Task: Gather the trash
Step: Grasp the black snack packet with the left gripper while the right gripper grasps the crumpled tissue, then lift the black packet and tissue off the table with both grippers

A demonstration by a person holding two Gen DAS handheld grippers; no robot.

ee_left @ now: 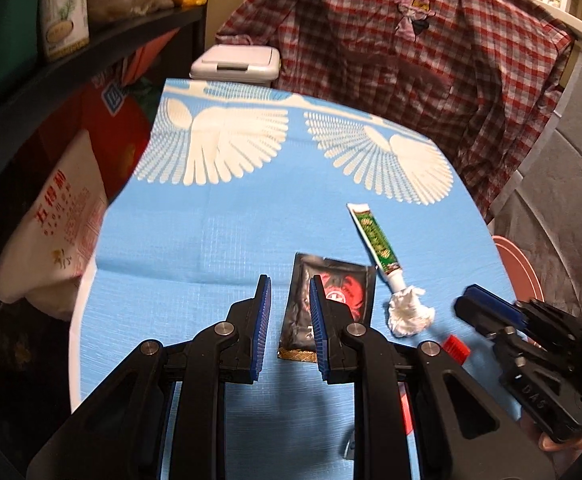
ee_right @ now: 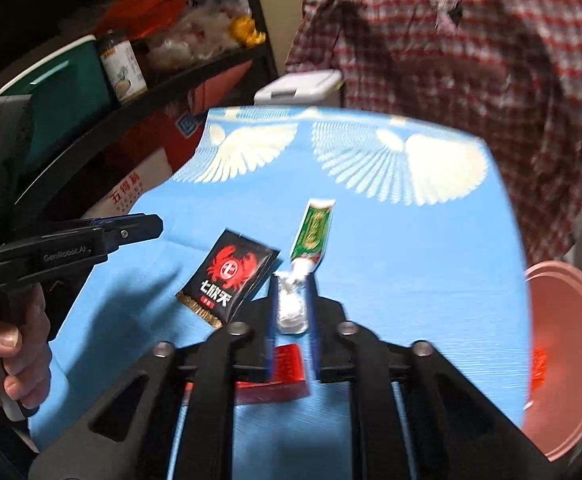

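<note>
Right hand-held gripper point(ee_right: 291, 304) is hovering low over the tabletop point(ee_right: 411, 280), jaws a little apart and flanking the tissue wad point(ee_right: 289, 312); whether the pads are touching it cannot be told. Under the right gripper a red wrapper point(ee_right: 287, 376) is lying flat. The wad is sitting at the cap end of a green tube point(ee_right: 311, 236), which is pointing away toward the far edge. Just left of both, a black sachet point(ee_right: 227, 280) with a red crab print is lying flat.

Left hand-held gripper point(ee_left: 289, 320) is hanging above the blue cloth, jaws apart and holding nothing, its right finger overlapping the sachet's near left edge in the left view.

Outward: a pink bowl point(ee_right: 567, 356) is sitting off the tabletop's right edge, a white bin point(ee_left: 235, 62) beyond the far edge, a plaid shirt point(ee_left: 411, 48) hanging behind.
</note>
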